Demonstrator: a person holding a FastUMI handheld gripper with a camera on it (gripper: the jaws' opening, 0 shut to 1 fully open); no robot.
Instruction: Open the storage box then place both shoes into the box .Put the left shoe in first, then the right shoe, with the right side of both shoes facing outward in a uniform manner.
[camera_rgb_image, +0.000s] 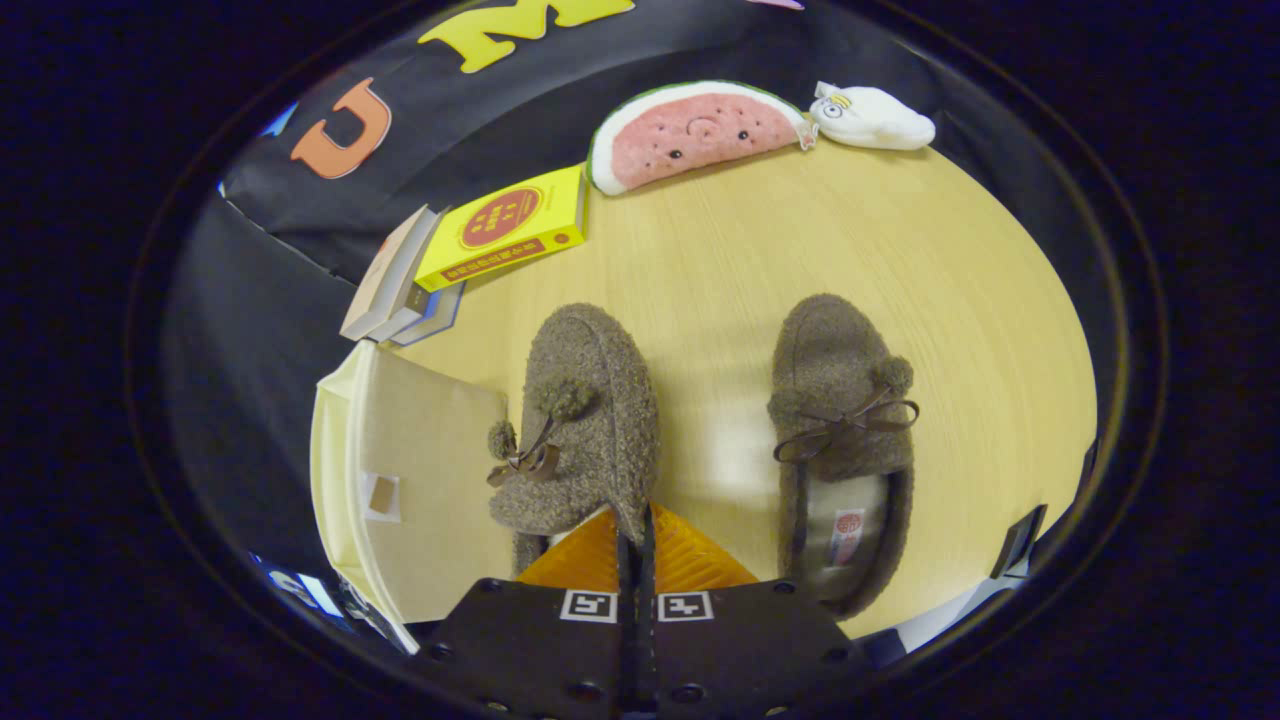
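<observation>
Your gripper (637, 545) had its fingers pinching the rim of the fuzzy brown left slipper (585, 420); its twin (840, 440) lay at two o'clock; the cream storage box (420, 480) sat at nine o'clock.

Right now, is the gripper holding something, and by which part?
The gripper is shut on the left shoe, pinching its side wall near the opening.
</observation>
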